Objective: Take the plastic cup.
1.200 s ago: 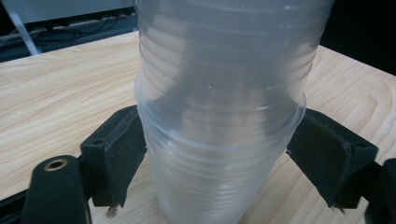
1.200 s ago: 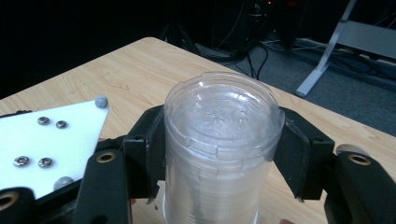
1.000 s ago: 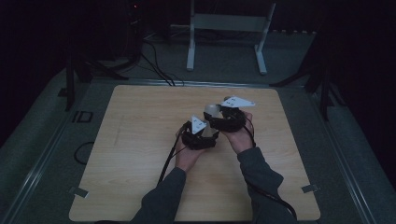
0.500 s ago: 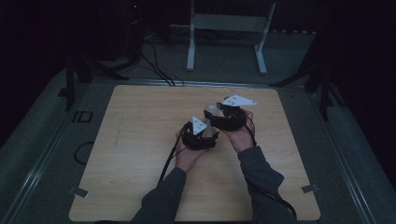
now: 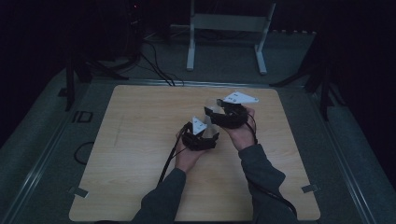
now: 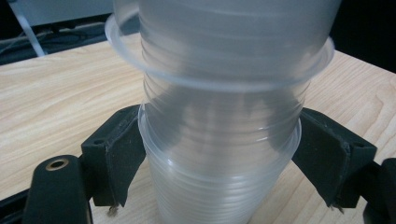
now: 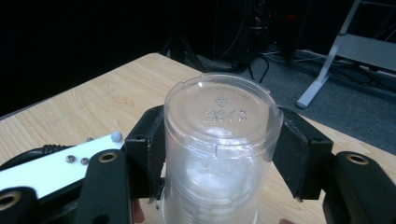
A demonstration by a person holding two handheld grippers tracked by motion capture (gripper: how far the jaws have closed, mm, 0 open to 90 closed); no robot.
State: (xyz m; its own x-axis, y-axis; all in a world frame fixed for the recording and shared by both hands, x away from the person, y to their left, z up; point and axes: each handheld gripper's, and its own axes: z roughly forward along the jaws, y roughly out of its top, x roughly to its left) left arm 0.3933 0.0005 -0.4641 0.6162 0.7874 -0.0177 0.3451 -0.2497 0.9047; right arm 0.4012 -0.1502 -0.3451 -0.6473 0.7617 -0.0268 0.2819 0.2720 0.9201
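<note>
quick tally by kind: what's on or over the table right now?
Clear plastic cup stacks: 2, stack in left tongs, stack in right tongs; cups per stack too nested to count
Tongs: 2, left tongs, right tongs
Wooden table: 1
Total: 5

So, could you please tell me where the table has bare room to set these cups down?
The light wooden tabletop is bare on its whole left half and along the near edge. It is crowded only right of centre, where both tools hold the clear plastic cups.

Both grippers [image 5: 200, 135] [image 5: 229, 112] close together above wooden table [image 5: 140, 140]
</note>
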